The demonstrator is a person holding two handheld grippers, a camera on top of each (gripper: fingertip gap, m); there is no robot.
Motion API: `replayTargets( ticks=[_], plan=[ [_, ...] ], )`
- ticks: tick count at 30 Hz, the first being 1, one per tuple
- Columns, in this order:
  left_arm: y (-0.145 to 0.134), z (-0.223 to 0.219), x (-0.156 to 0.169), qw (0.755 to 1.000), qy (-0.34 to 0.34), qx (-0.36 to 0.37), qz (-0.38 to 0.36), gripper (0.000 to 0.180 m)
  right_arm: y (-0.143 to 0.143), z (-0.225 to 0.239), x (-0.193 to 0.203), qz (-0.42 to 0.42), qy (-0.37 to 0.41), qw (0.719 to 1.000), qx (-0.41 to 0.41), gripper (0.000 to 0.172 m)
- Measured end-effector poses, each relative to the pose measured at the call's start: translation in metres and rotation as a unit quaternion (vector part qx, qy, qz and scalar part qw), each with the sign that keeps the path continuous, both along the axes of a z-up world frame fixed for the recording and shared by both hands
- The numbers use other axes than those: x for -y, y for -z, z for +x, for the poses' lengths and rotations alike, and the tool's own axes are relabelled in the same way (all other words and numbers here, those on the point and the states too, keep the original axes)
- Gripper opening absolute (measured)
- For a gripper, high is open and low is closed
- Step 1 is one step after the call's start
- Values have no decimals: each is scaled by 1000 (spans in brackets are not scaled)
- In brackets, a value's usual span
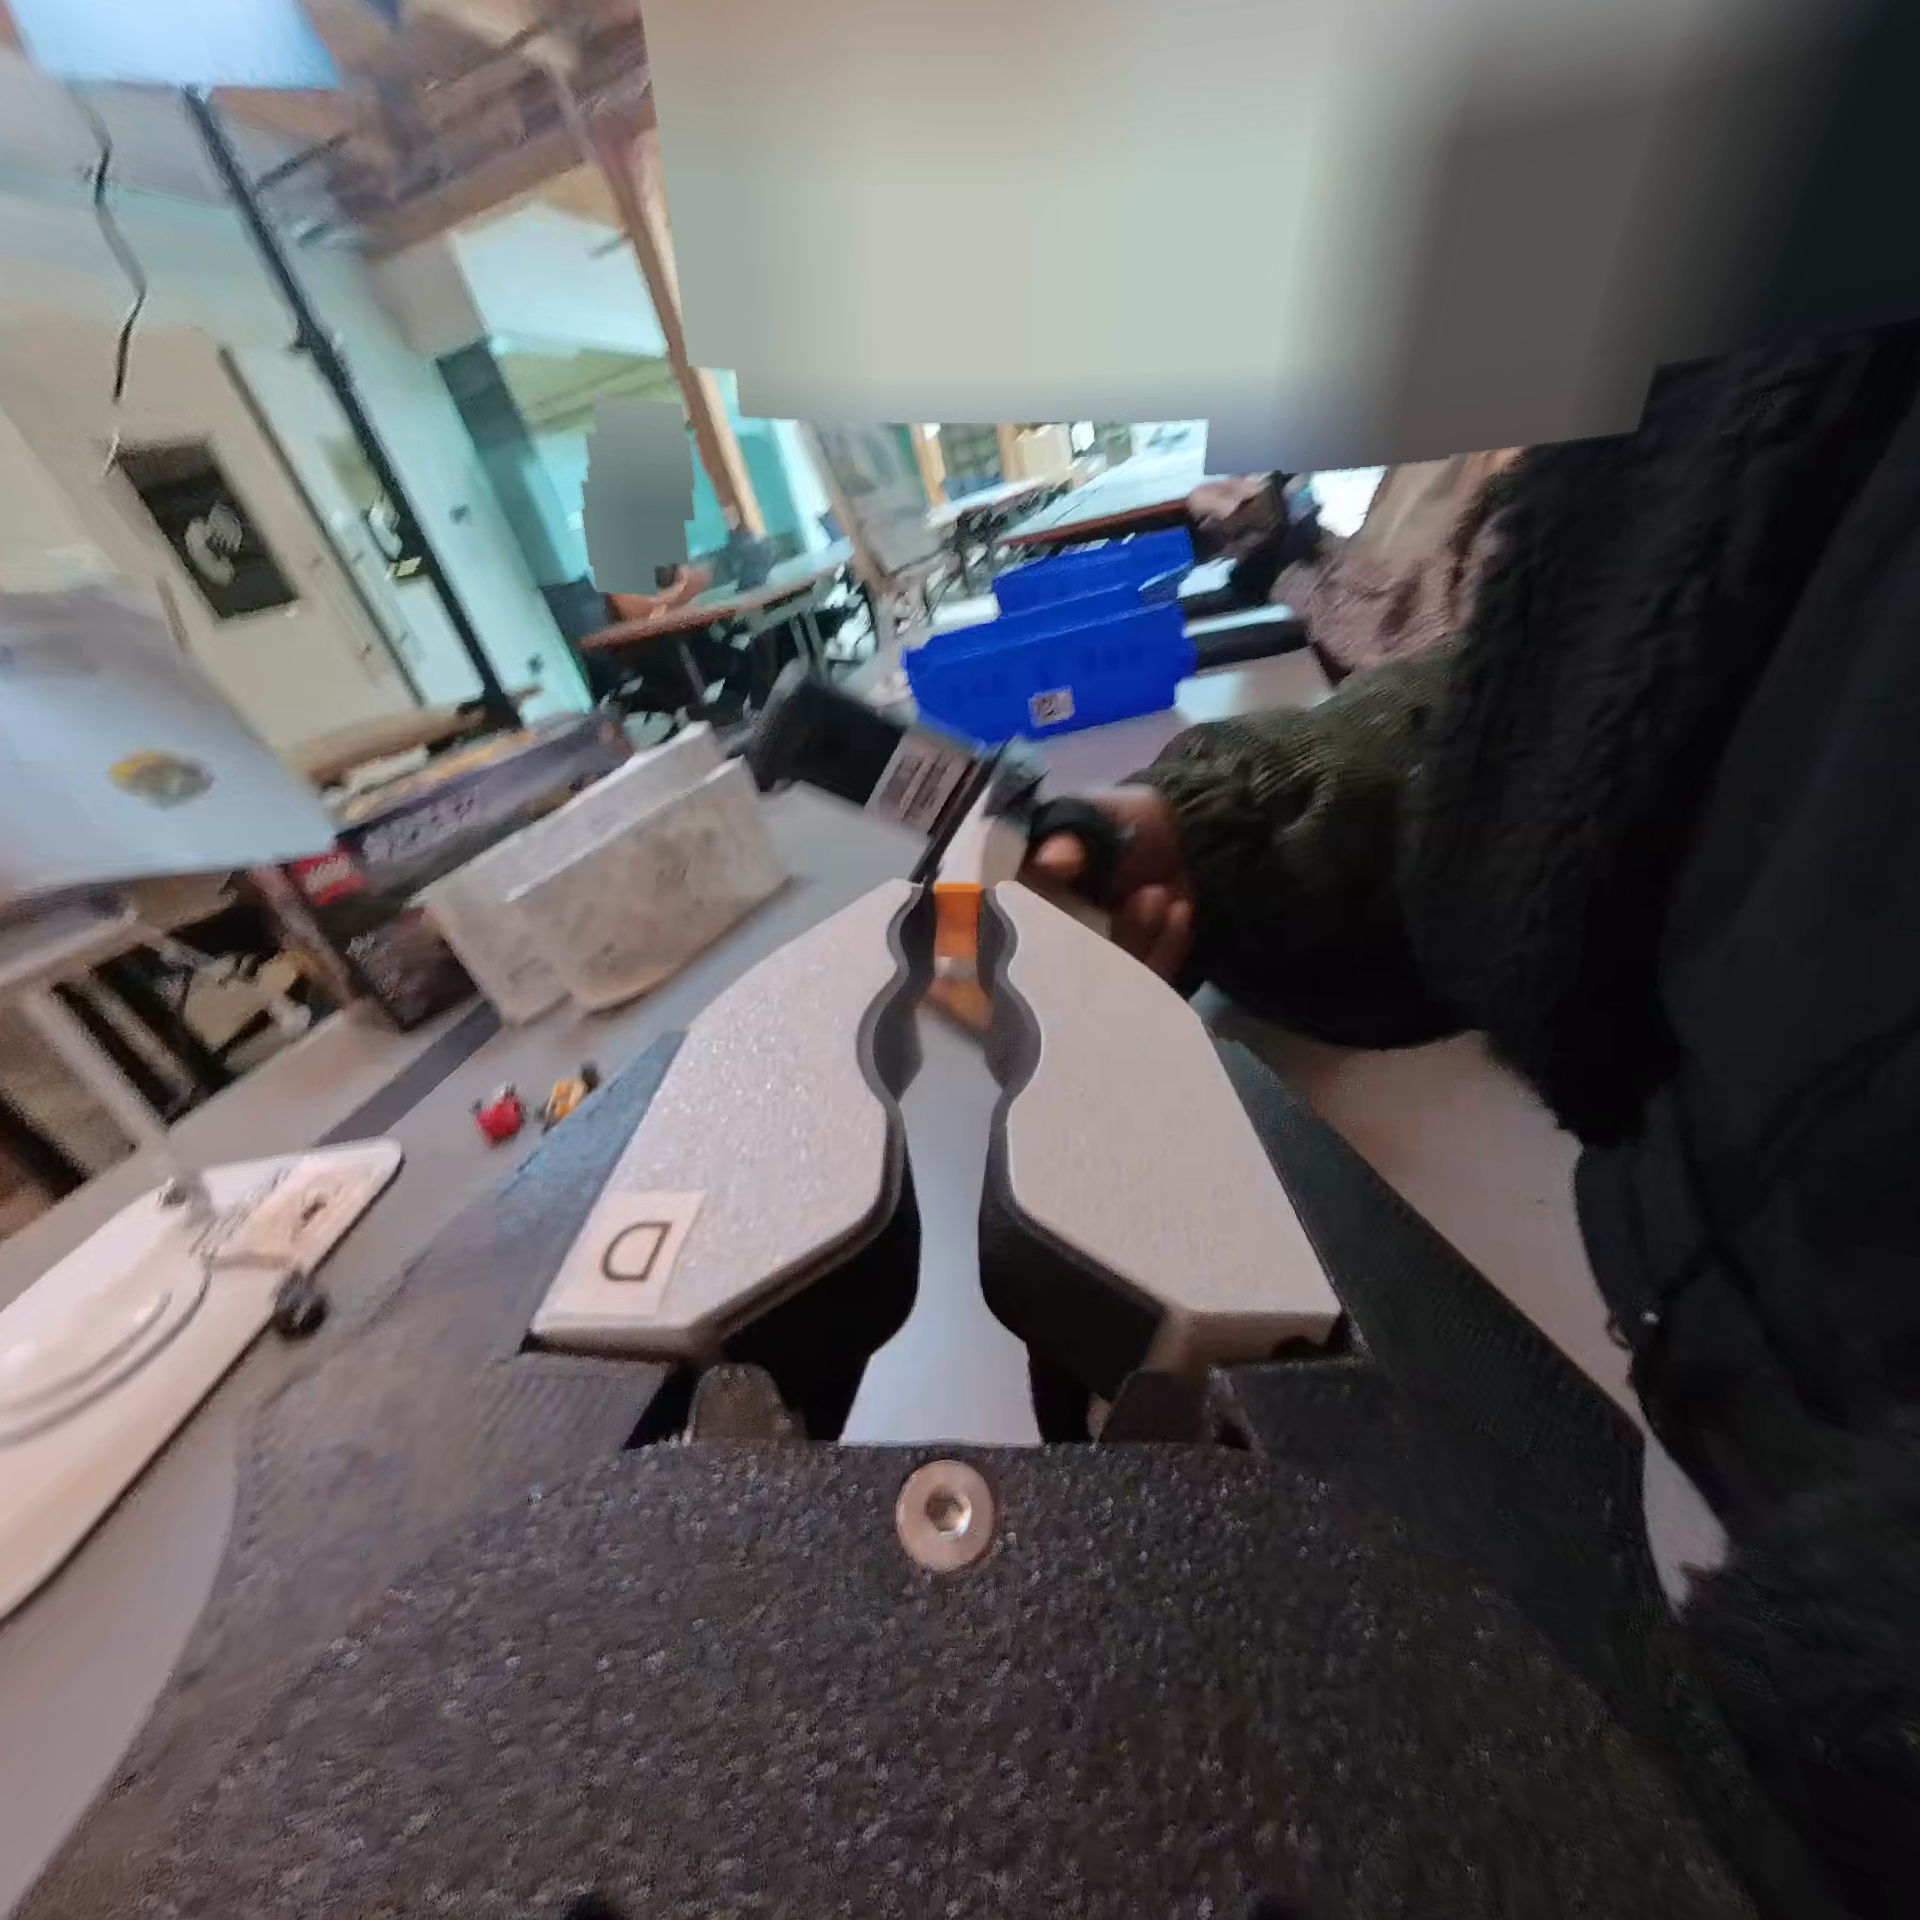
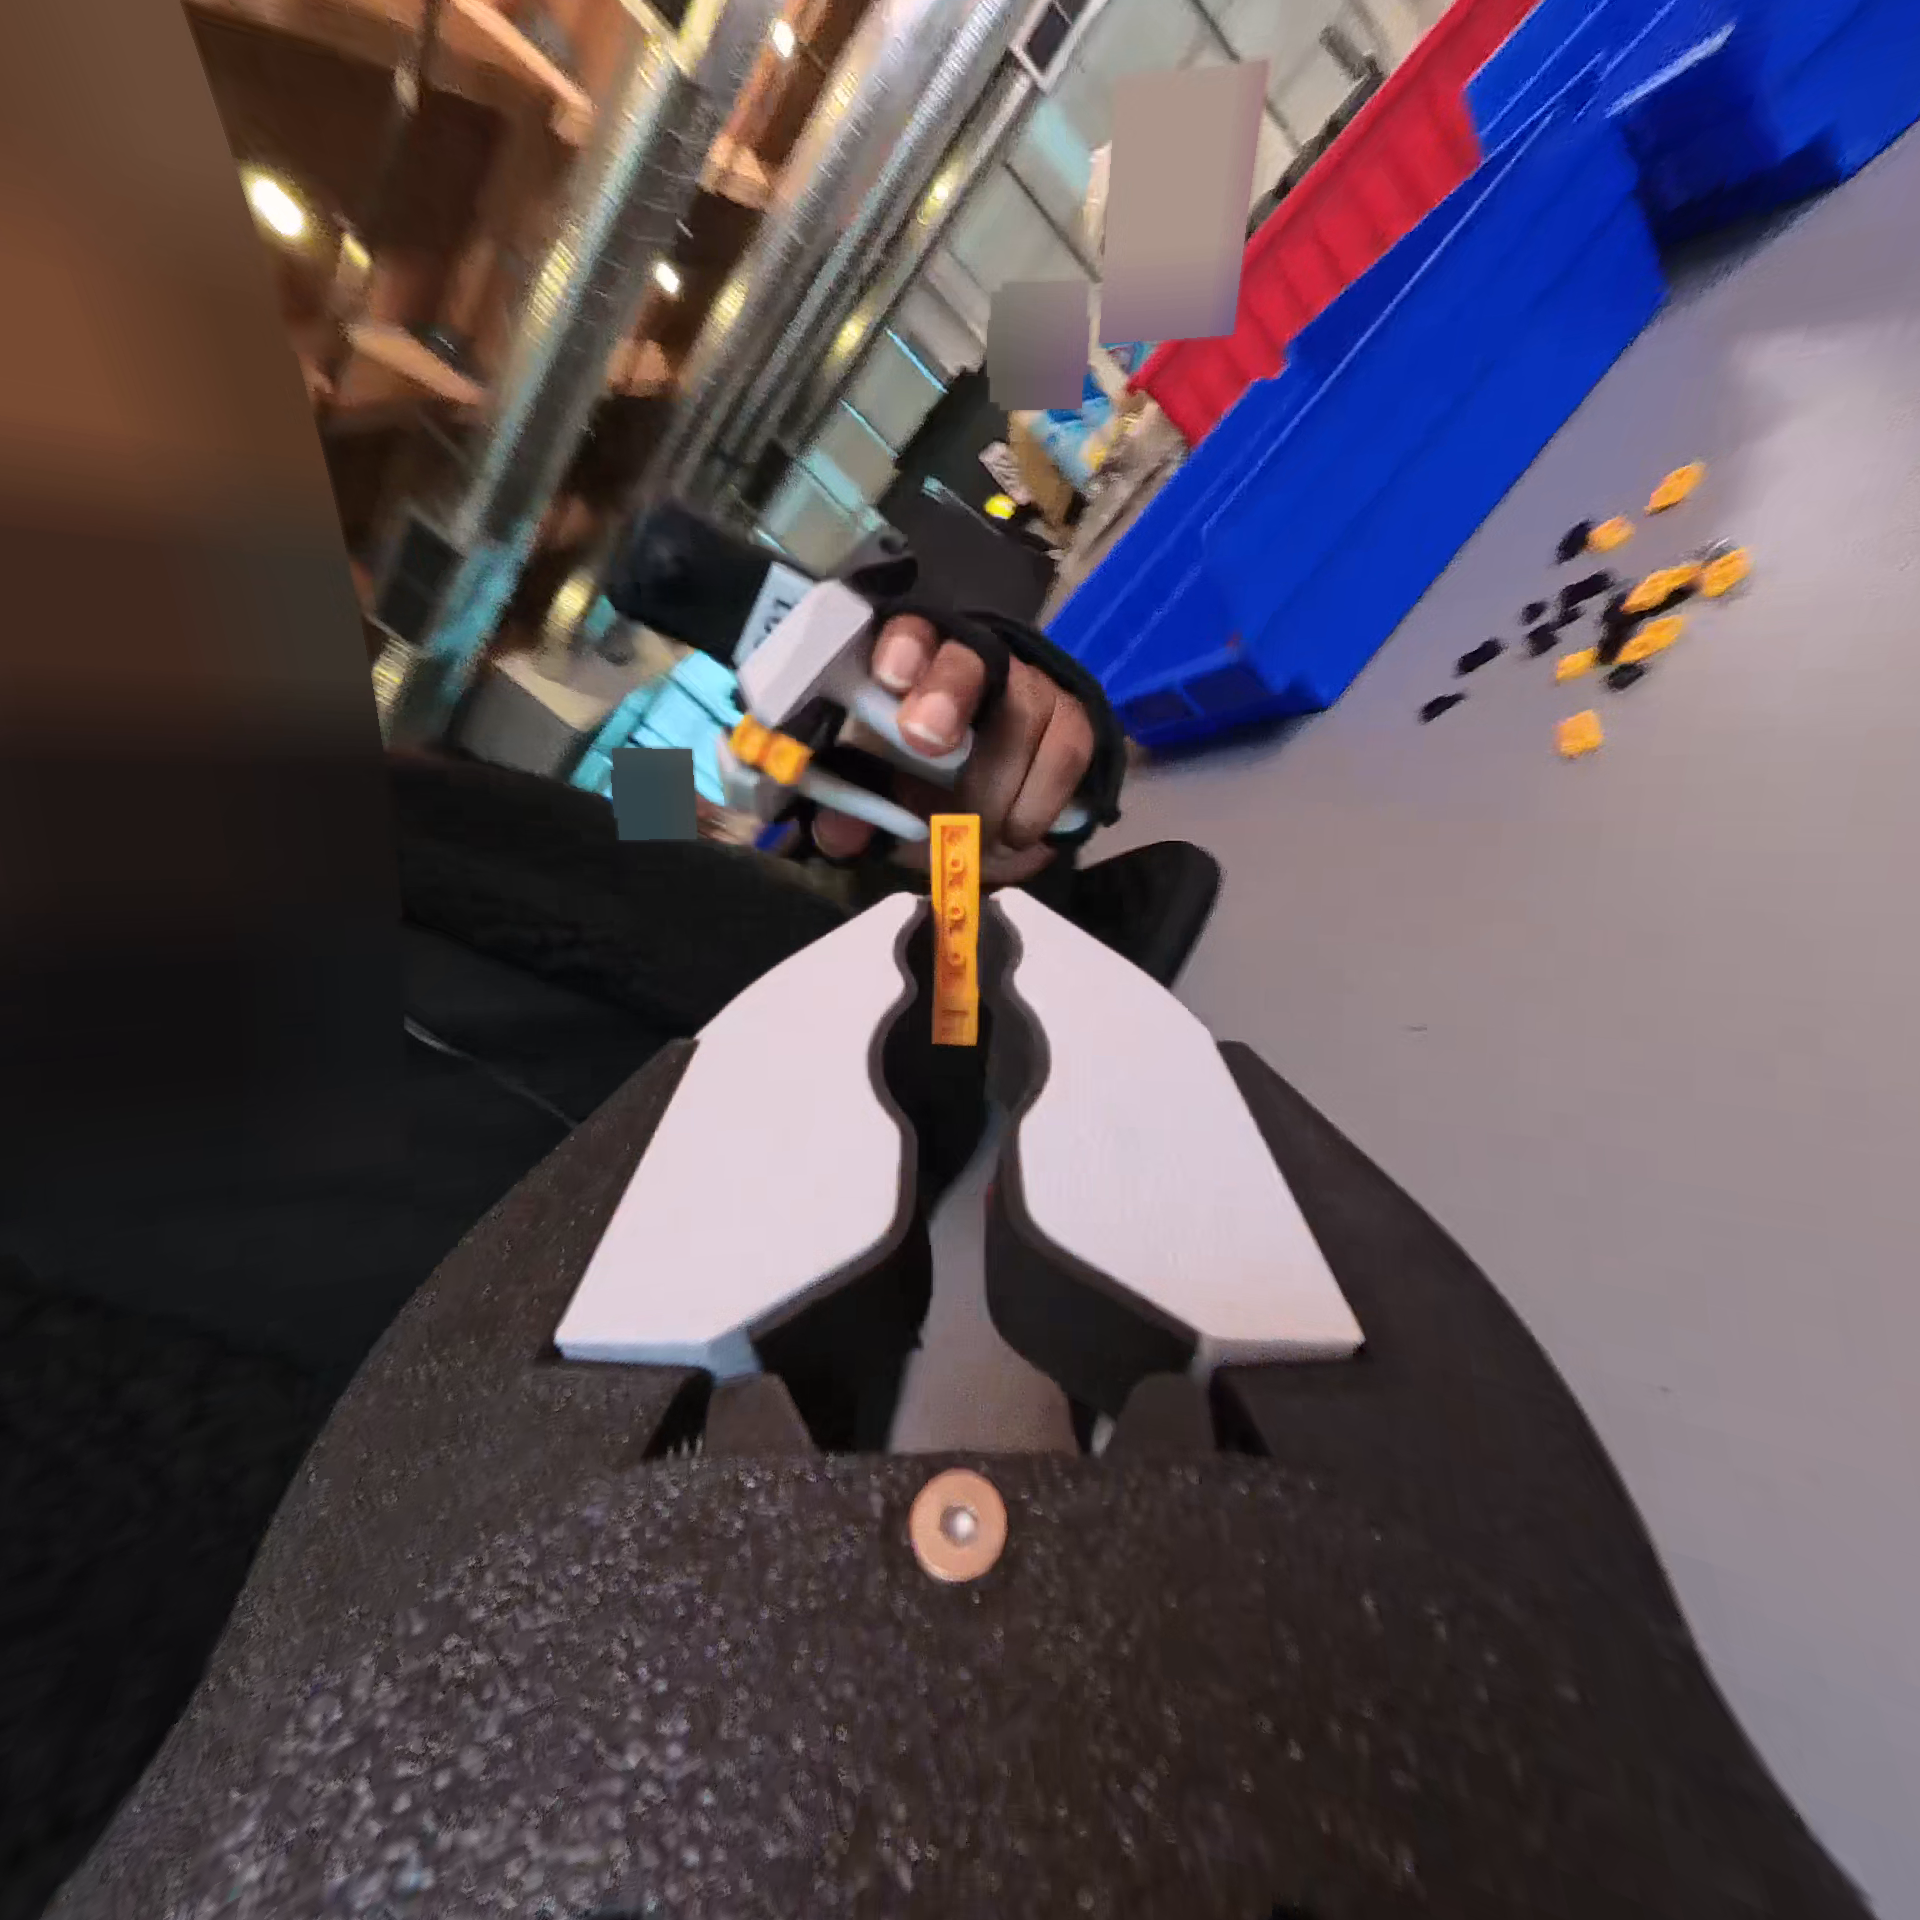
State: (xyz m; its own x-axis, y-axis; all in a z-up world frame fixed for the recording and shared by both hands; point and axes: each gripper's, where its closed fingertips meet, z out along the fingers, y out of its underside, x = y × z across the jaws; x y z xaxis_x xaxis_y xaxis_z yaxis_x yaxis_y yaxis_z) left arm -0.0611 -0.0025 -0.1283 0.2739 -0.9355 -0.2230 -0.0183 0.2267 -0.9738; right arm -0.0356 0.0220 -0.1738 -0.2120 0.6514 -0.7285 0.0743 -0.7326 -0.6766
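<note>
Grey tabletop (image 2: 1558, 1143) lies bare beneath us. Our right tongs (image 2: 956, 914) clamp a long orange plate (image 2: 955, 925), its length running straight out past the tips. Our left tongs (image 1: 956, 914) clamp an orange brick (image 1: 956, 920), near blue bins (image 2: 1403, 499).

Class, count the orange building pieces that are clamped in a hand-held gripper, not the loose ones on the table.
2: a long orange plate in the right hand-held gripper; a short orange piece in the left hand-held gripper.
</note>
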Motion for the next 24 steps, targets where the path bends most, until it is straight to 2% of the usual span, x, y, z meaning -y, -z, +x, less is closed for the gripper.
replayTargets(
  ticks=[3, 4, 7, 8, 9, 11, 14, 17, 20, 24],
  plan=[
    [19, 0, -13, 997, -5, -19, -68, 8, -6, -4, 4, 34, 4, 999, 1, 8],
    [32, 2, -20, 994, -14, -46, -103, 8, -2, -5, 4, 40, 3, 999, 9, 8],
    [84, 6, -29, 963, -22, -154, -221, 8, 5, -4, -2, 37, 18, 999, 17, 8],
    [90, 8, -26, 957, -14, -157, -243, 17, 8, -4, -4, 43, 21, 999, 25, 8],
    [90, 9, -25, 955, -6, -151, -254, 24, 11, -5, -4, 50, 23, 998, 34, 8],
    [83, 11, -24, 956, 6, -124, -266, 25, 17, -7, -2, 72, 23, 995, 57, 8],
    [74, 14, -22, 952, 31, -86, -292, 26, 36, -15, 7, 163, 17, 978, 128, 8],
    [74, 17, -12, 951, 65, -92, -288, 17, 46, -22, 21, 234, -7, 958, 168, 8],
    [76, 19, -1, 951, 91, -117, -271, 0, 47, -22, 25, 252, -17, 952, 174, 8],
    [64, 14, -14, 951, 60, -73, -296, 0, 29, -17, 18, 244, 9, 961, 128, 9]
  ],
)
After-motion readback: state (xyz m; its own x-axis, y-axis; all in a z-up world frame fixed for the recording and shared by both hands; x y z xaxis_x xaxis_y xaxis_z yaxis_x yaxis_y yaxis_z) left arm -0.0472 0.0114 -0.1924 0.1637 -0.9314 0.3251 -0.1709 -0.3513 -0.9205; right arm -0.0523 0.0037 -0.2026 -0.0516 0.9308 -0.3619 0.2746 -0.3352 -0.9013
